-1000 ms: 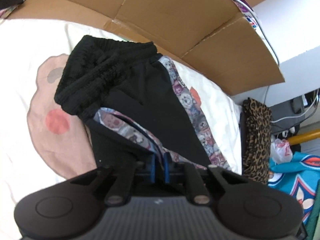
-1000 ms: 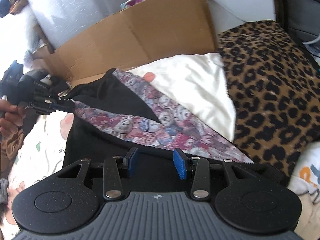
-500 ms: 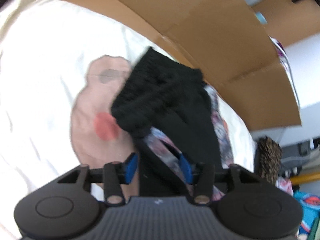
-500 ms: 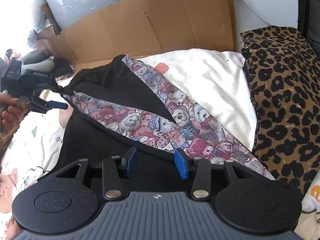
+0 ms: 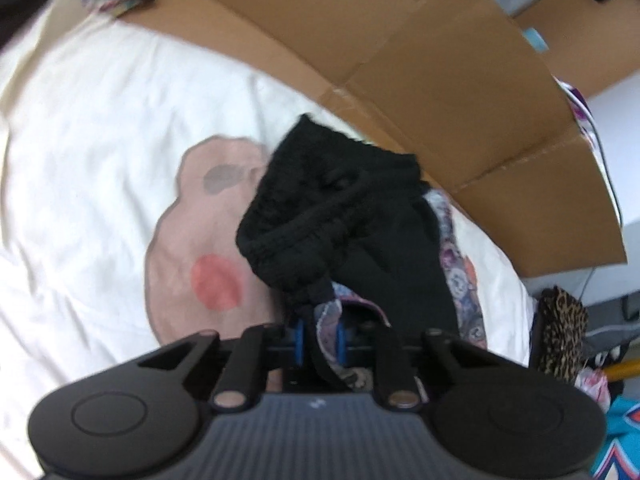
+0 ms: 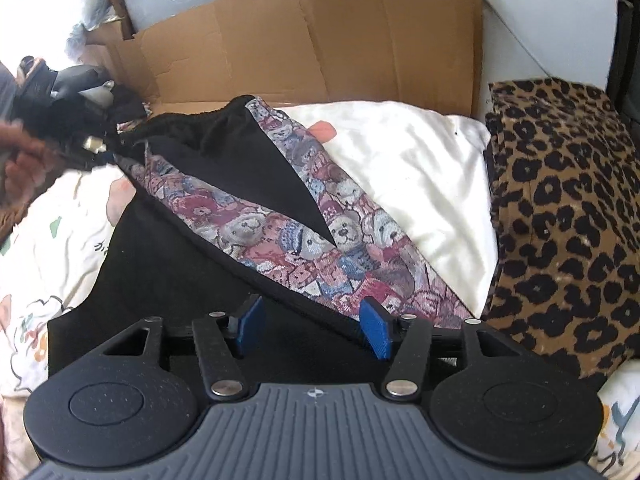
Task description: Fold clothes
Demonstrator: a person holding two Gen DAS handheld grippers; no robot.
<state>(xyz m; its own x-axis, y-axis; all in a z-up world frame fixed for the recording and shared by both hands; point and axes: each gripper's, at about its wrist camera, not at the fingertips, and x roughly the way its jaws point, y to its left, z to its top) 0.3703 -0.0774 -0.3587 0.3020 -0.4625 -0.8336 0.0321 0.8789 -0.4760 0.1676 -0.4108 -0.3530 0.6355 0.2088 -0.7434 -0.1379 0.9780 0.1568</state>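
Observation:
A black garment point(image 5: 360, 240) with a ribbed waistband and a teddy-bear print band lies bunched on the white cartoon bedsheet point(image 5: 100, 140). My left gripper point(image 5: 319, 334) has its jaws closing, and a fold of the print edge stands pinched between the blue pads point(image 5: 298, 336). In the right wrist view the garment point(image 6: 260, 168) spreads out with the print band point(image 6: 320, 240) running diagonally. There a hand point(image 6: 24, 160) holds the left gripper point(image 6: 102, 152) at the garment's far left corner. My right gripper point(image 6: 312, 330) hovers over the black cloth at the near edge. Its jaws are opening and the pads press on nothing.
A flattened cardboard box point(image 6: 320, 40) stands along the back of the bed. A leopard-print cloth point(image 6: 560, 200) lies to the right of the garment. A turquoise patterned item point(image 5: 624, 440) sits at the far right of the left wrist view.
The left jaws opened half a second ago and have closed again on the print edge. The right jaws have spread wider, and the right view has rolled a little.

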